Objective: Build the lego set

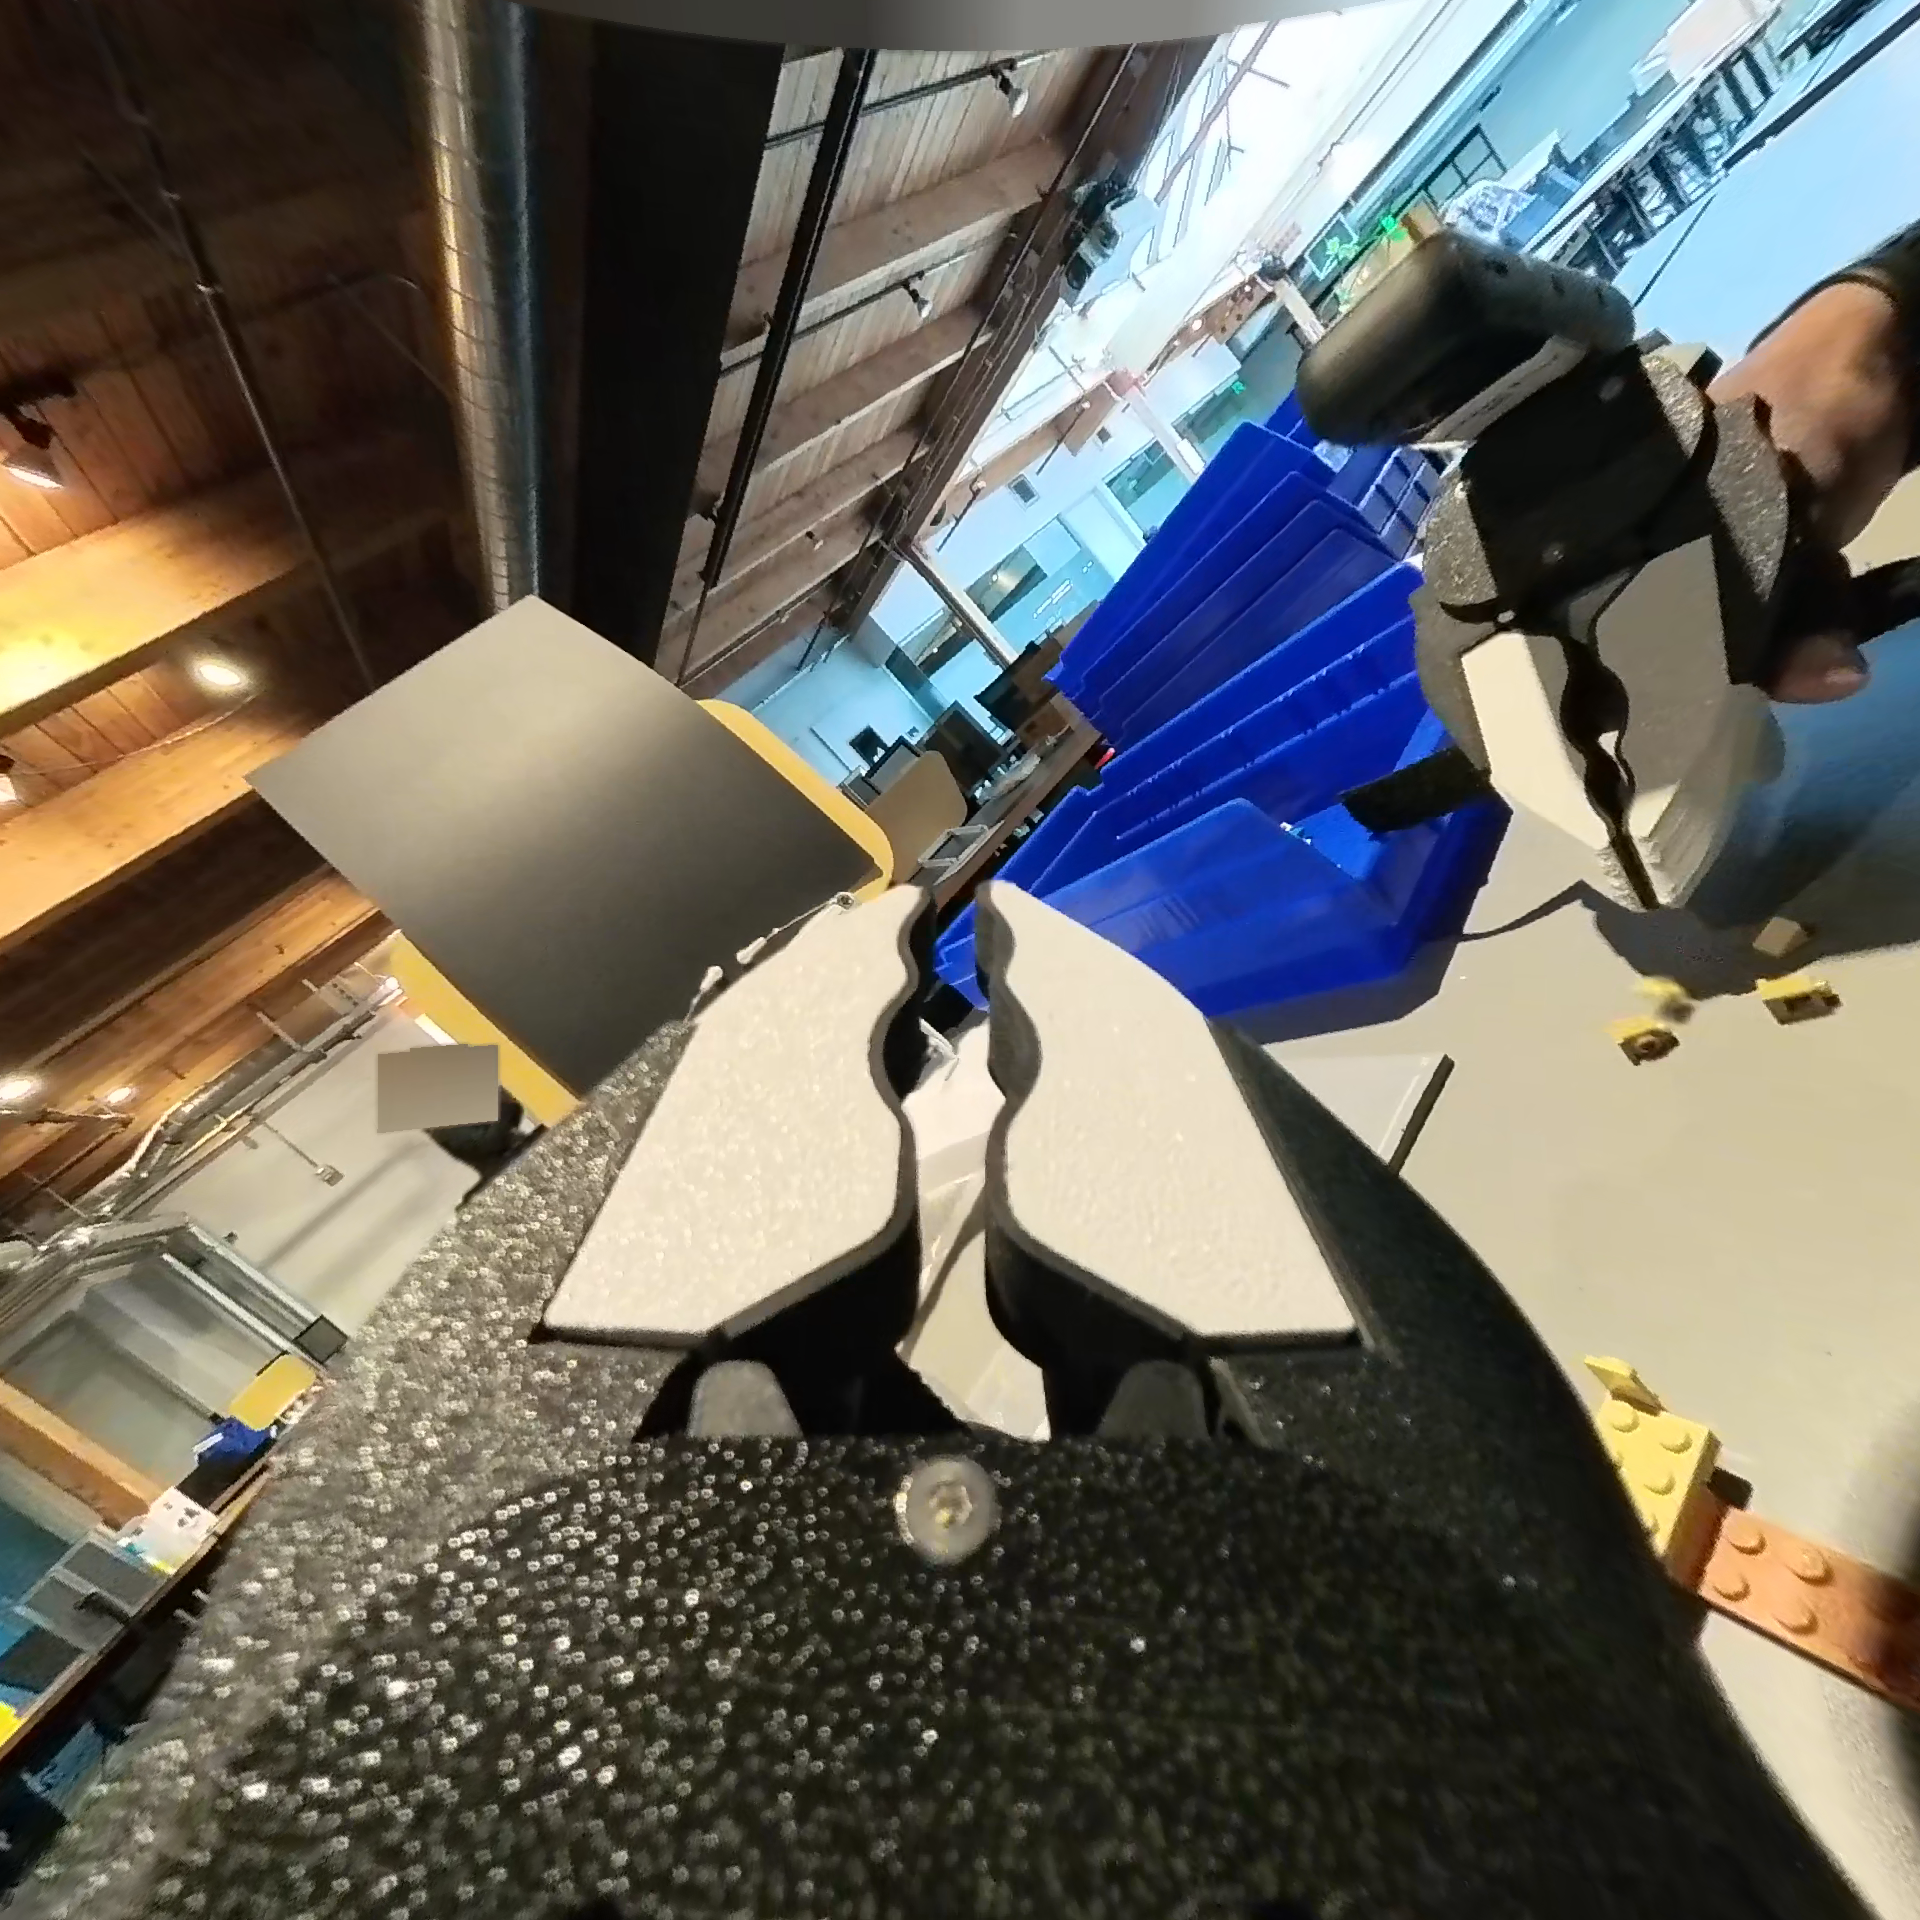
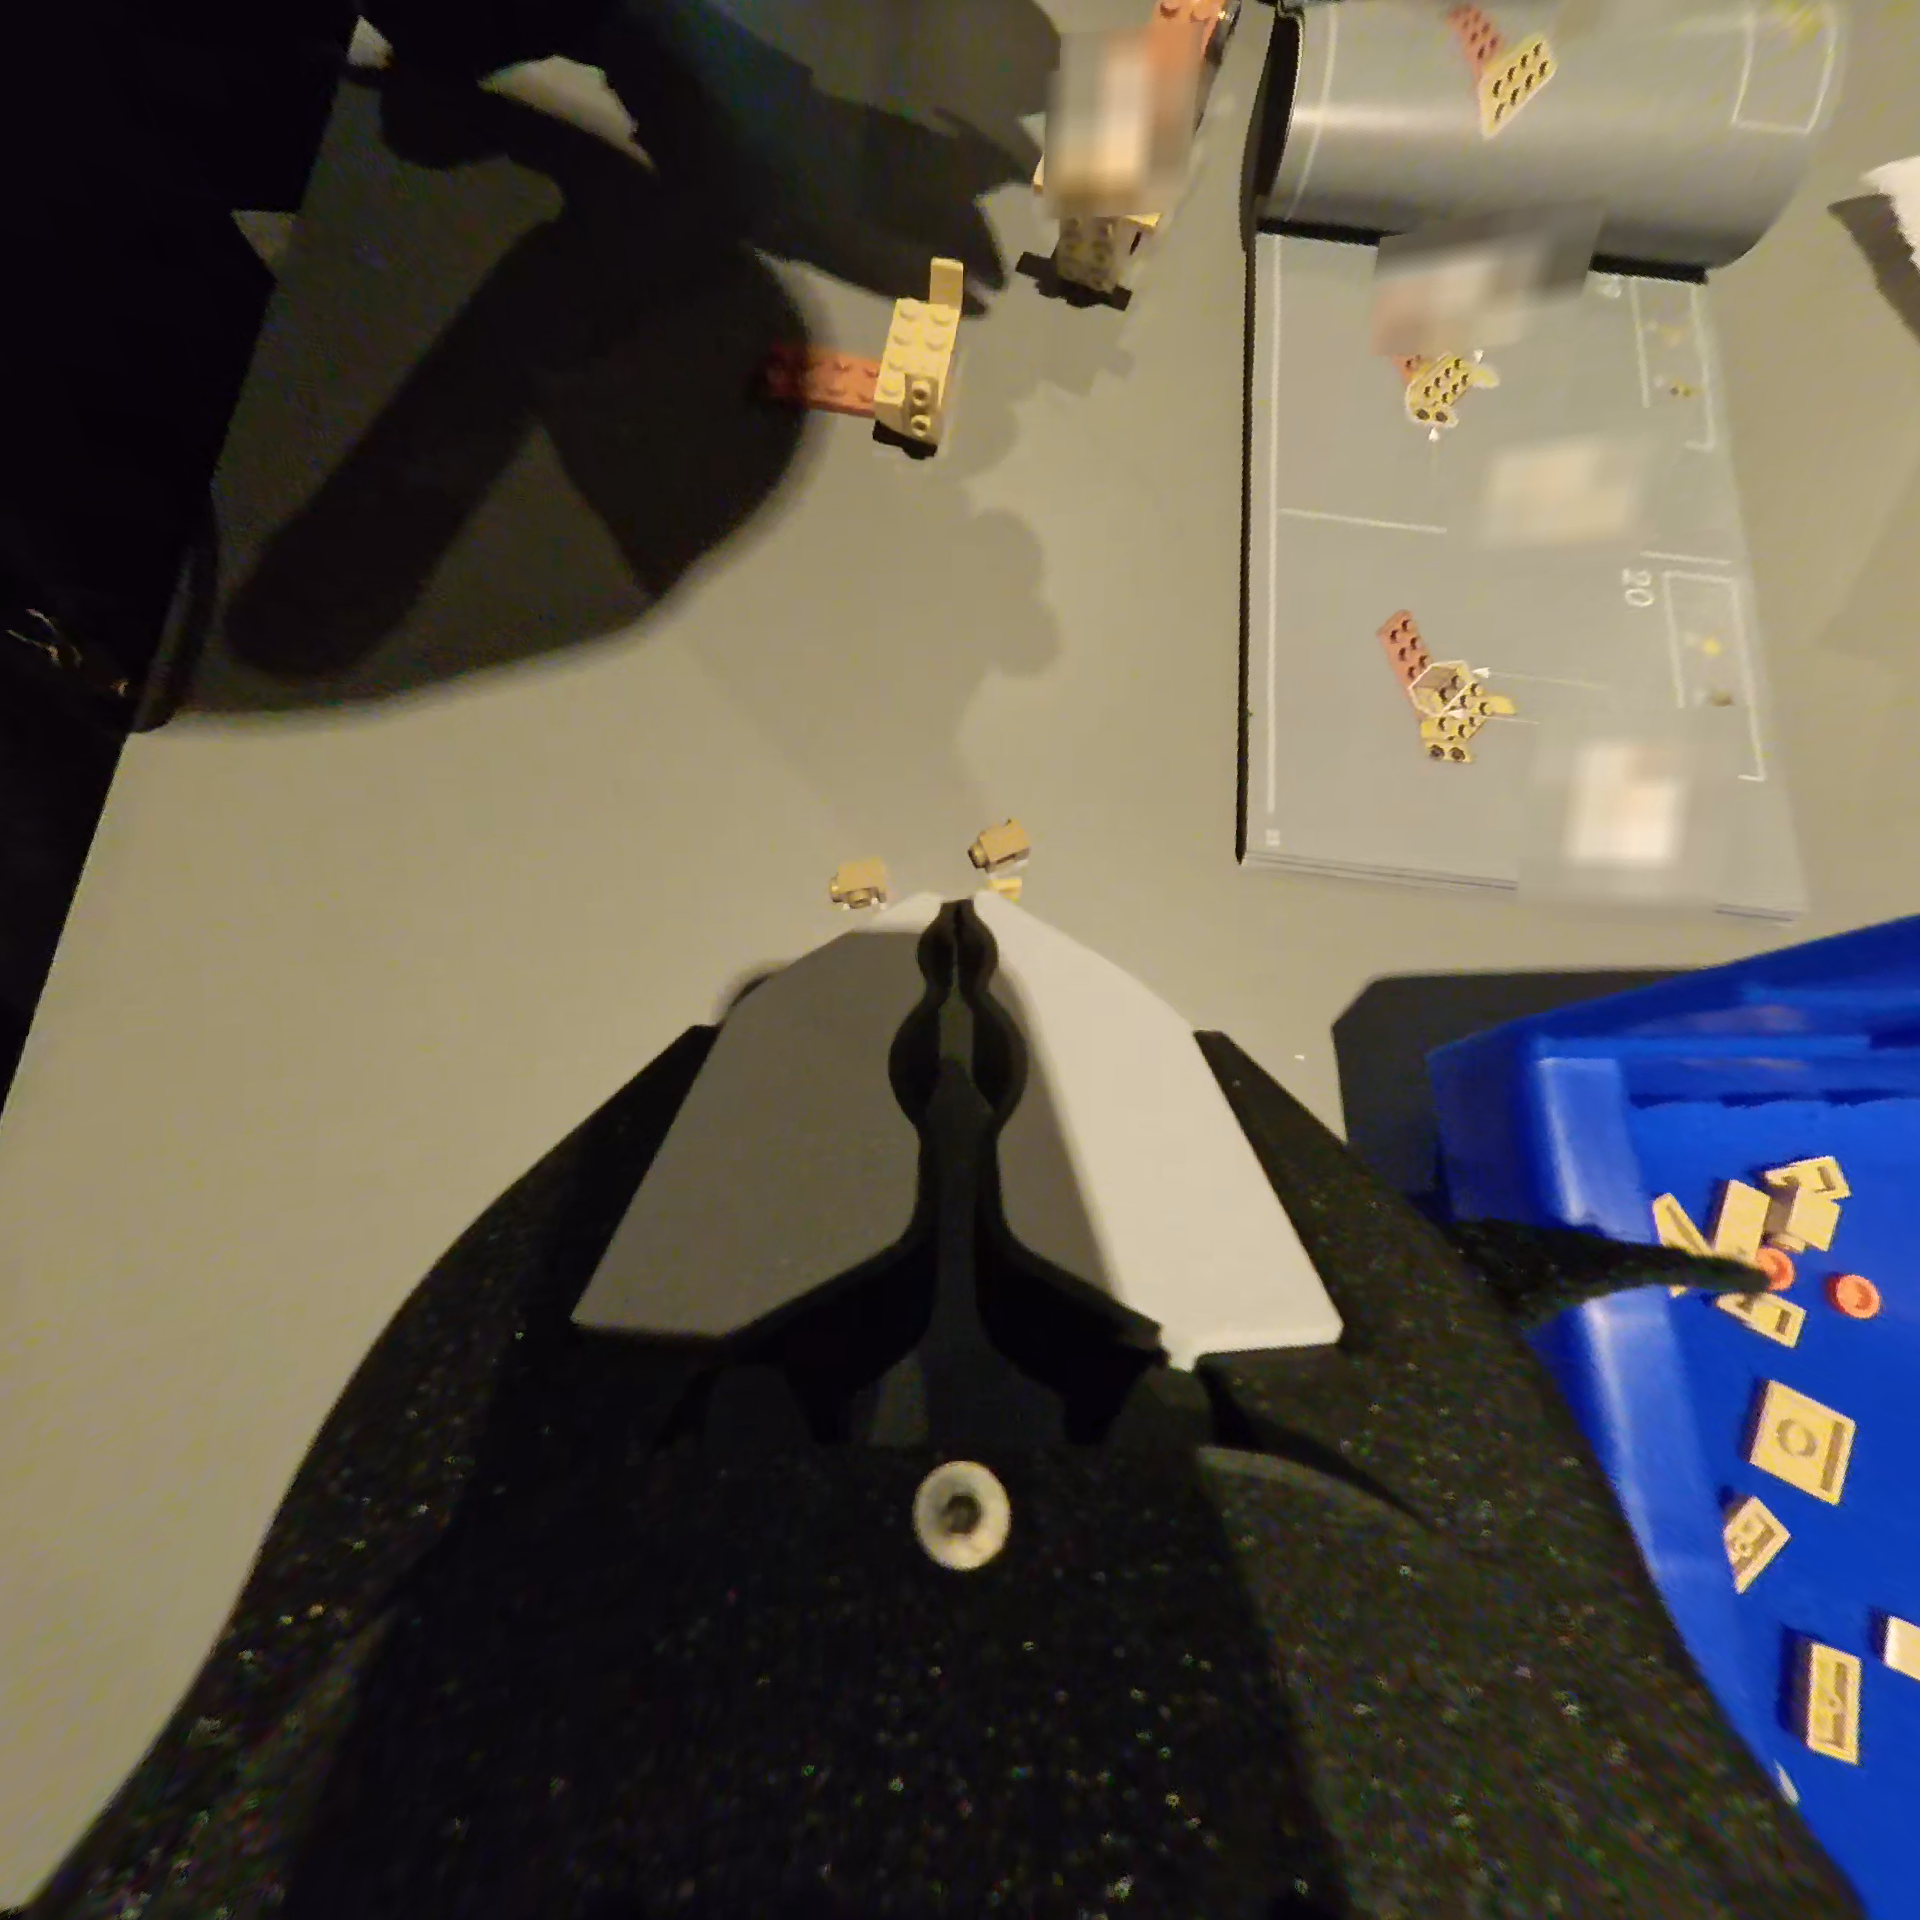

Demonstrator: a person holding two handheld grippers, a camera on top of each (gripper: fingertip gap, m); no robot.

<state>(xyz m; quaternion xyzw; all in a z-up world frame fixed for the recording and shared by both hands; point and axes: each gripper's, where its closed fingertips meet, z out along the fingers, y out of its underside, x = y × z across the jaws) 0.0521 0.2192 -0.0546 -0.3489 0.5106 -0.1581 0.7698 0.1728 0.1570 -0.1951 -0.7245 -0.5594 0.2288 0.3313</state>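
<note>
A workshop: exposed timber ceiling [image 1: 260,436], stacked blue bins [image 1: 1247,727], distant workbenches [image 1: 1745,114].

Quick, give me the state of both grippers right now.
Left gripper: open, a narrow gap between its fingers, nothing held.
Right gripper: shut, fingertips together just above the small tan pieces on the table; nothing visibly held.

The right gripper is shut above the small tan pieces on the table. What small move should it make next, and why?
Probably open the right gripper first. Its jaws are closed with nothing visibly between them, and two tan pieces lie loose on the table just past the tips, so it cannot take one until it opens.
</note>
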